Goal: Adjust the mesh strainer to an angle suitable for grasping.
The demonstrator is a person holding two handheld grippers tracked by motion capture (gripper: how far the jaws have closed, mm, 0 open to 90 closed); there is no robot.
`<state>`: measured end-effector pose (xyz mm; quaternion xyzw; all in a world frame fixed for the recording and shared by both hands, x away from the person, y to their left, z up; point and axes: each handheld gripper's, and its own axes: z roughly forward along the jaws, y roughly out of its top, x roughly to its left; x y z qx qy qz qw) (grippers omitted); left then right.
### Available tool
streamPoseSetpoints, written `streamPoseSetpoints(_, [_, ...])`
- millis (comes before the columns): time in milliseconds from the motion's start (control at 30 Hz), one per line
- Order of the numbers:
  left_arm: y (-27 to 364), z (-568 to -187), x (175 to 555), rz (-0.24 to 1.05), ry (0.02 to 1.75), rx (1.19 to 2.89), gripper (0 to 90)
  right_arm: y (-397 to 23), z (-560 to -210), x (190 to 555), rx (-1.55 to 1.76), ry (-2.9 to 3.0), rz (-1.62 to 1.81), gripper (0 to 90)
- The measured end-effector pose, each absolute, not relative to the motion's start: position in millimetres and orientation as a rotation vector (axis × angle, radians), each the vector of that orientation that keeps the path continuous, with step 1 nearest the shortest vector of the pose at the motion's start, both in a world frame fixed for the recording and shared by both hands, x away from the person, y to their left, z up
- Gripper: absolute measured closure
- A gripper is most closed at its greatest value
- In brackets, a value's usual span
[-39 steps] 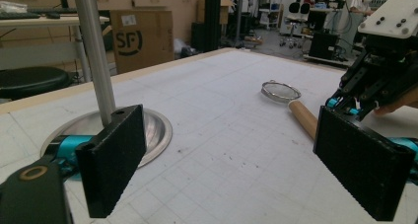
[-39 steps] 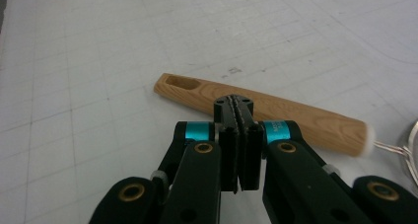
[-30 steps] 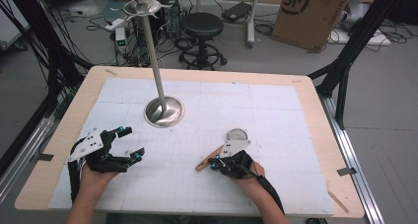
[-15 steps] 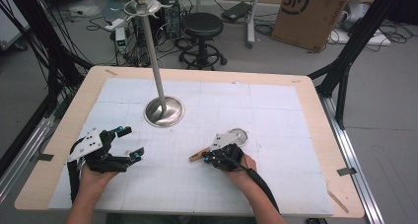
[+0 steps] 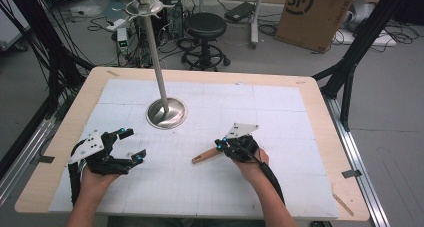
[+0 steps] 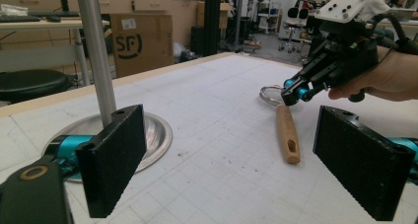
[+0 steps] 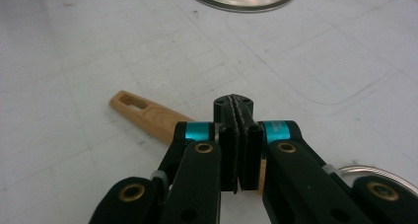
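A utensil with a wooden handle [image 5: 204,157] and a wire ring at its head lies low over the white mat [image 5: 210,192], right of centre. My right gripper [image 5: 219,146] is shut on its thin neck, where the handle meets the ring. In the right gripper view the pads [image 7: 238,110] are pressed together, with the handle [image 7: 143,113] sticking out to the left and the ring [image 7: 374,172] at the lower right. My left gripper [image 5: 133,145] stands open at the mat's left with nothing between its wide-apart pads [image 6: 362,169]. From there I see the handle [image 6: 287,135] and the right gripper [image 6: 293,91].
A metal stand with a round base [image 5: 166,113] and a tall pole [image 5: 156,57] with hooks on top rises at the mat's back left. The wooden table edge [image 5: 320,102] frames the mat. A stool and a cardboard box [image 5: 315,12] stand on the floor beyond.
My right gripper has moved left and slightly up, carrying the utensil with it. The left gripper has stayed where it was.
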<state>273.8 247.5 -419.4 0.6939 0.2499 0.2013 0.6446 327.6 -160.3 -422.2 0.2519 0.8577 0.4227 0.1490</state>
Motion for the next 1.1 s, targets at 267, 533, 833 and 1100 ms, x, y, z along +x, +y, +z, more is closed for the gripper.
streamPoseSetpoints(267, [248, -419, 274, 0.46, 0.57, 1.58, 13.5, -141, -426, 316, 0.599, 2.554, 1.183, 89.1])
streamPoseSetpoints(533, [248, -419, 273, 0.457, 0.571, 1.573, 13.4, -116, -439, 308, 0.52, 2.634, 1.128, 89.2])
streamPoseSetpoints(833, [248, -420, 274, 0.457, 0.575, 1.573, 13.5, -117, -440, 331, 0.683, 2.571, 1.106, 89.2])
streamPoseSetpoints(1100, [250, -419, 274, 0.458, 0.575, 1.566, 13.5, -96, -440, 346, 0.674, 2.592, 1.029, 89.2])
